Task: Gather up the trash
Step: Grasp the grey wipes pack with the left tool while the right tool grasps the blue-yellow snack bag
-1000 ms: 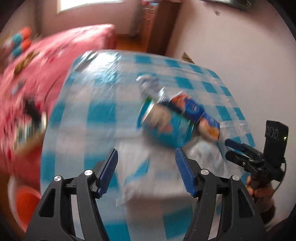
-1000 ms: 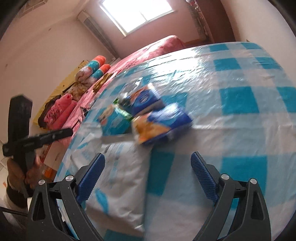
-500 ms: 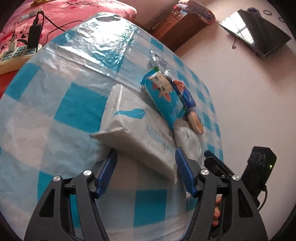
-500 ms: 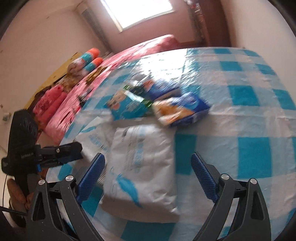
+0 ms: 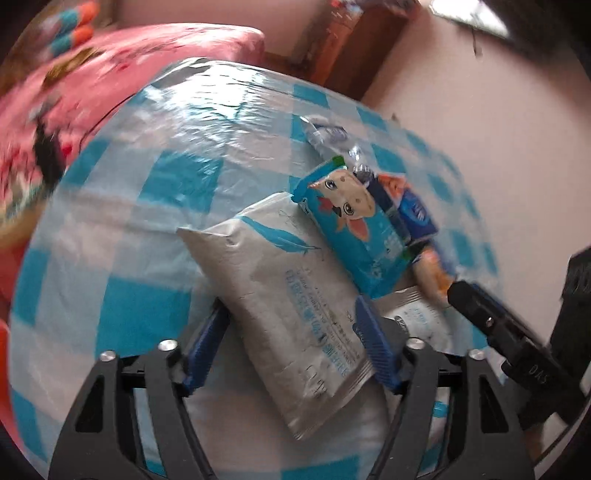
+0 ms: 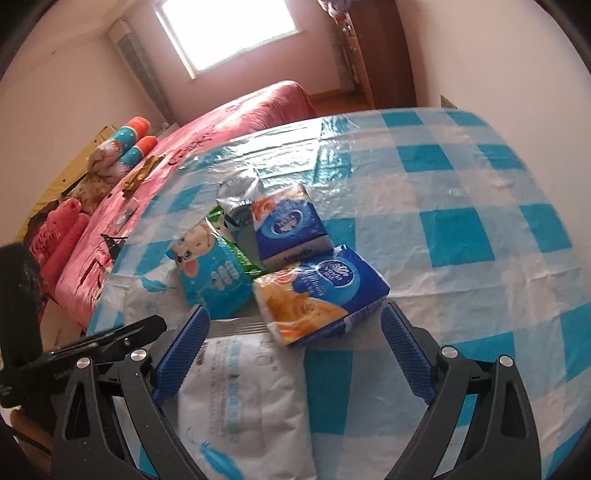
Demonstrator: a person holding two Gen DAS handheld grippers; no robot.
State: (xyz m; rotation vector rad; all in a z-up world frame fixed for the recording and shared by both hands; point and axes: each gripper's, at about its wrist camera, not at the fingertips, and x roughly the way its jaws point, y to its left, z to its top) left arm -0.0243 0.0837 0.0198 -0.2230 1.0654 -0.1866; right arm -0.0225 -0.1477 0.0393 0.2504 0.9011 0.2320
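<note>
A pile of wrappers lies on the blue-checked table (image 6: 461, 229). My left gripper (image 5: 291, 339) is open, with its fingers either side of the near end of a white tissue pack (image 5: 280, 284). A teal cartoon-cow packet (image 5: 354, 225) leans on that pack. My right gripper (image 6: 295, 350) is open just short of a blue and orange tissue pack (image 6: 317, 295), with a second white pack (image 6: 240, 398) under its left finger. A second blue pack (image 6: 288, 225), the teal packet (image 6: 210, 269) and a silver wrapper (image 6: 240, 195) lie beyond.
A pink bed (image 6: 155, 162) runs along the table's left side. A pink wall (image 5: 480, 122) stands close on the right. A wooden cabinet (image 6: 380, 55) and a window (image 6: 225, 29) are at the far end. The other gripper (image 5: 517, 343) shows at the right of the left wrist view.
My left gripper has moved forward so its fingers now straddle the white pack. My right gripper has moved forward toward the blue and orange pack.
</note>
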